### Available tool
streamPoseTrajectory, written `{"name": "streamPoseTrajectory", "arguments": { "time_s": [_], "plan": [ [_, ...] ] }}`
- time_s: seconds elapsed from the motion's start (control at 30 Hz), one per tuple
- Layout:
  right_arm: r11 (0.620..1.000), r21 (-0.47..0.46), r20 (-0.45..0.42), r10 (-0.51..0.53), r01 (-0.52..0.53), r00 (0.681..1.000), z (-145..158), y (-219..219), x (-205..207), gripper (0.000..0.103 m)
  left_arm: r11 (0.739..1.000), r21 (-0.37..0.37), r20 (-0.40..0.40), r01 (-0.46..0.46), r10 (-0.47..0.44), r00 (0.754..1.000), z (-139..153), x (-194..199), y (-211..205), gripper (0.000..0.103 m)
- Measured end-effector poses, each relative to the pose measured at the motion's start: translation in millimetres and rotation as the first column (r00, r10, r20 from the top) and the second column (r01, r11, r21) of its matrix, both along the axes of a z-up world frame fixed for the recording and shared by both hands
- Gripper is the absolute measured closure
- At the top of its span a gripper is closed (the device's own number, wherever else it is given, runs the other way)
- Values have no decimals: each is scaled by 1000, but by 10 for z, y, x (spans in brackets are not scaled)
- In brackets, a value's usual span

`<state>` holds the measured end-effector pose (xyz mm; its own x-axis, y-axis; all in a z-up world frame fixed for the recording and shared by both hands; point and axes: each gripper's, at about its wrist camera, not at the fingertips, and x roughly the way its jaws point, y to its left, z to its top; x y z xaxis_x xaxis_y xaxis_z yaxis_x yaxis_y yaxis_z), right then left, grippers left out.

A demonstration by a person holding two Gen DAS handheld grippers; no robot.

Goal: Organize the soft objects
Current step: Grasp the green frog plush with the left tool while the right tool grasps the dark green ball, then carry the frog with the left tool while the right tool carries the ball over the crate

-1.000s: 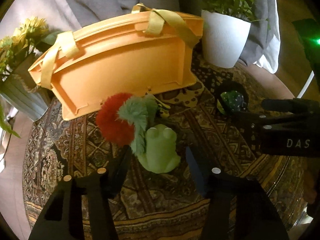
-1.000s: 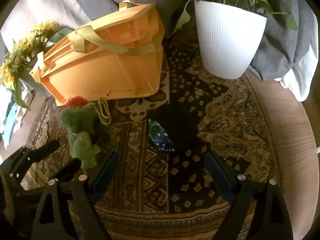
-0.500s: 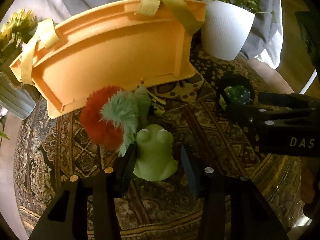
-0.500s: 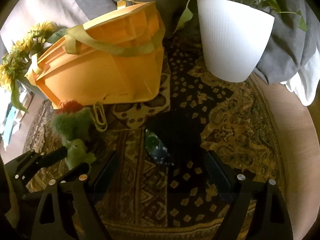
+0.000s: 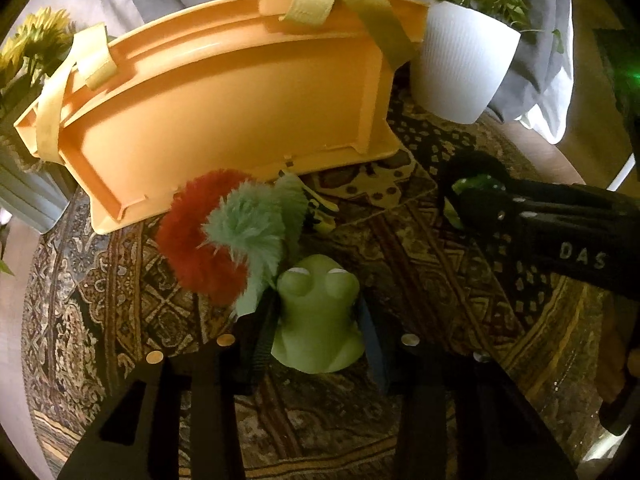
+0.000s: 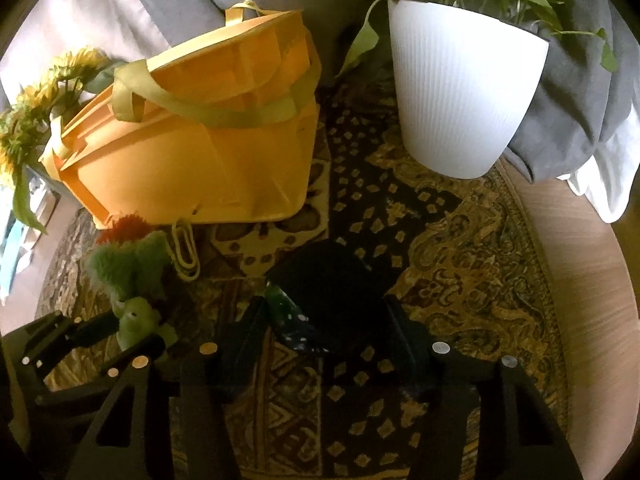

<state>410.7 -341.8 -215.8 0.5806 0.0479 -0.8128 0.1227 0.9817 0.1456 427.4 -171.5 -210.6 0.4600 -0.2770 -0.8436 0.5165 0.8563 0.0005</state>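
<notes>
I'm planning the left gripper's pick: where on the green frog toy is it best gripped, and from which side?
Probably the green frog toy is best taken across its rounded body below the eyes, from behind. The left gripper already straddles its flanks, clear of the fluffy red-and-green toy touching its left.
</notes>
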Motion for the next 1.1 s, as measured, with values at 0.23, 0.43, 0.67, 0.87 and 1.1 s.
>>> {"name": "streamPoseTrajectory", "arguments": {
  "time_s": [0.23,0.43,0.67,0.87,1.1],
  "plan": [
    [1000,13,14,18,-18,1000,148,78,-148,45,999,-33,26,-3,4,1000,207,-117,74,64],
    [999,-19,77,38,-37,996,400,210,-240,45,996,-80,83,-48,55,995,504,-162,230,64],
    [997,-47,175,62,-55,983,782,347,-314,45,987,-138,154,-81,102,983,843,-195,408,64],
    [995,-58,248,88,-76,965,1044,491,-354,45,978,-178,220,-106,144,965,1095,-199,552,64],
    [993,-64,340,113,-97,933,1346,643,-346,45,972,-205,321,-113,176,931,1390,-206,686,64]
  ]
}}
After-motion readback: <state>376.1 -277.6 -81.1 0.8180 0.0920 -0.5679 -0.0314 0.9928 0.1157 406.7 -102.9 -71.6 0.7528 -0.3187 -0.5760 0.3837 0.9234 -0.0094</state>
